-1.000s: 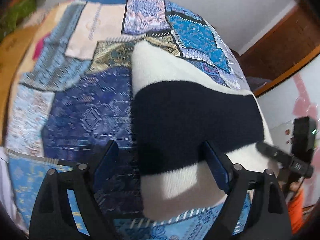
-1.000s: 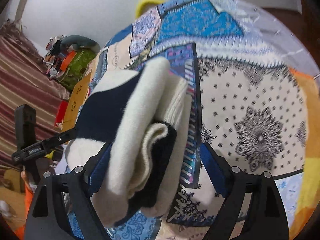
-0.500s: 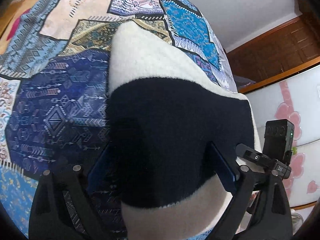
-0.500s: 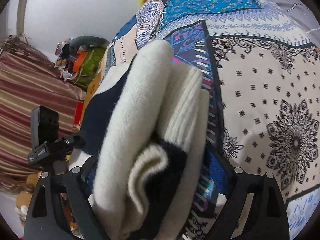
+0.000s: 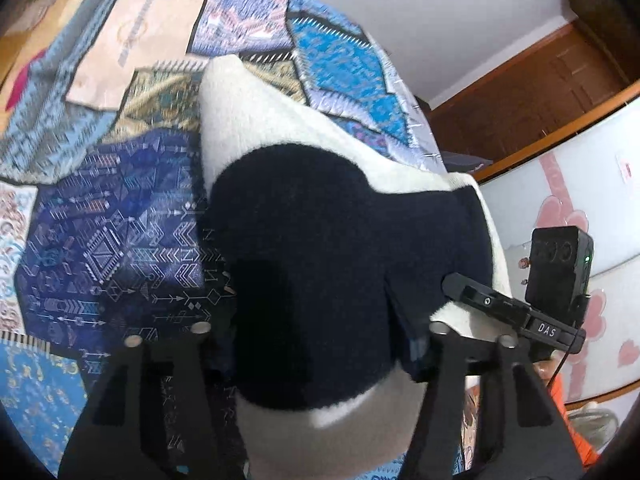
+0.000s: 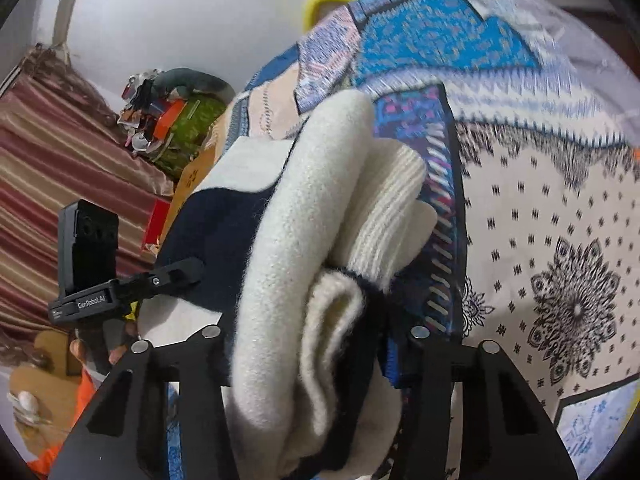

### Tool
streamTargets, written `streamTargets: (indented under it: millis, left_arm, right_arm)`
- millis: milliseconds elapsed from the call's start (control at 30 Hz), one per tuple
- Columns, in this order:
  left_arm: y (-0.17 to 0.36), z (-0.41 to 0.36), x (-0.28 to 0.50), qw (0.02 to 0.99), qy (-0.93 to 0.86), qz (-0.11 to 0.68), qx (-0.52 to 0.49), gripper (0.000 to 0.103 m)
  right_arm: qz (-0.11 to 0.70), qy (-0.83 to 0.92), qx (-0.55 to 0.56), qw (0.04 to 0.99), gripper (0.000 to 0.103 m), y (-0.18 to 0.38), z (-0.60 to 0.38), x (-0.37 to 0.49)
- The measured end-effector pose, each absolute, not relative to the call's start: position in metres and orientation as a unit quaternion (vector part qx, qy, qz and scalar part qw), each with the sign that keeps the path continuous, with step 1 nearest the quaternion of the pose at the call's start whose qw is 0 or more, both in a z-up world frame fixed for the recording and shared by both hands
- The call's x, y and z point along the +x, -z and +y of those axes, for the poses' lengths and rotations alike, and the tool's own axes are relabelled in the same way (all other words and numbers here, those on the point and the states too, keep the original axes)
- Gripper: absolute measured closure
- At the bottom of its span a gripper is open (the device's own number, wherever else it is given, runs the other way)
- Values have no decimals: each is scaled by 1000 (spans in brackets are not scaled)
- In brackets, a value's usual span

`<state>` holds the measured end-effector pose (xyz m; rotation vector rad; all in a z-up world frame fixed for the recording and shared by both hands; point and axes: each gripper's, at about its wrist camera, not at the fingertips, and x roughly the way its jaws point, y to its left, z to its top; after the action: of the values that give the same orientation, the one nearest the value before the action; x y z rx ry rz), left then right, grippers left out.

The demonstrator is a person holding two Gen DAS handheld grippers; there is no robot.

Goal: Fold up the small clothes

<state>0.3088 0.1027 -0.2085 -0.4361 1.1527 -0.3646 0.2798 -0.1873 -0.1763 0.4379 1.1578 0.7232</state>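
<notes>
Both grippers clamped on the folded cream-and-navy sweater (image 5: 320, 264), one at each end, over the patchwork bedspread (image 5: 112, 240). Left gripper (image 5: 316, 344) had just closed on the navy band; right gripper (image 6: 316, 344) had just closed on the stacked folded layers (image 6: 320, 240). Pads pressed in.

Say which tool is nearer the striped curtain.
Left. Left tool grips the sweater on the curtain's side, right tool on the far side; both have just been closing on it.
</notes>
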Motion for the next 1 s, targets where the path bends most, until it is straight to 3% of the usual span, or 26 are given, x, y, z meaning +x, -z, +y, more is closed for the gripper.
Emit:
streamTargets:
  millis: [133,567,1000]
  left_arm:
    - [185,101,295,817,176,516,-190,54]
    - [115,129,249,858,157,455,-180,55]
    - [151,186,225,844,113,477,-219,55]
  right_arm:
    - [509,-339,193,768,60,154,-183,275]
    - [461,-375,173,785,60,93,-147,258]
    - [504,-396,150,753,60,133,-85,263]
